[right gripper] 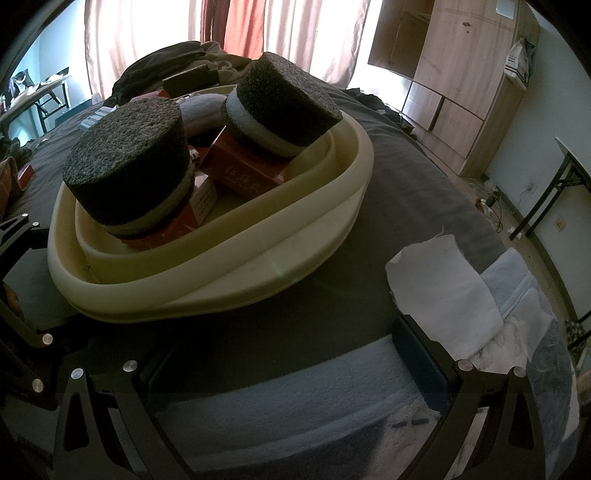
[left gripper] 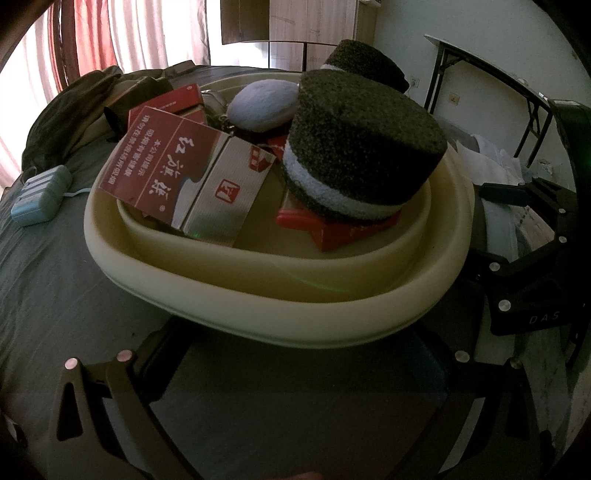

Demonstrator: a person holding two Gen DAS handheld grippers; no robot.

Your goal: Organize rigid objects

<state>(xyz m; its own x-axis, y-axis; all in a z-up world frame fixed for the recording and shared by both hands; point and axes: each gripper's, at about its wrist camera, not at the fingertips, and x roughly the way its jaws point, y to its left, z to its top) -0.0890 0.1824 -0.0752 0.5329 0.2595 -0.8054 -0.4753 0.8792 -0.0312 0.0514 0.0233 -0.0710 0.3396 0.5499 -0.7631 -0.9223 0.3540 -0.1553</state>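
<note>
**Fingers wide apart on both grippers, basin packed on the bed**

Fingers on the left gripper (left gripper: 295,398) are spread wide w/ nothing between them, sitting right at the near rim of the cream basin (left gripper: 229,295). Right gripper (right gripper: 295,387) same deal, fingers apart and empty, hovering over a light blue towel (right gripper: 280,391) just in front of the basin.

Basin sits on a dark grey bedsheet (left gripper: 48,295) and it's stuffed: two dark foam cylinders w/ a pale band, the near one (left gripper: 362,147) tilted on top of a red box (left gripper: 332,230), the far one (left gripper: 365,62) leaning at the basin's back edge. Red-and-white carton (left gripper: 184,177) w/ Chinese text is propped up on the basin's left side. Greyish rounded pad (left gripper: 262,105) towards the back, between carton and cylinders.

Outside the basin: small light-blue gadget (left gripper: 40,199) w/ a cord to its left, white cloth (right gripper: 443,291) to its right next to the towel. Curtains (left gripper: 122,33) behind the basin, wooden wardrobe (right gripper: 454,74) off to the right.
</note>
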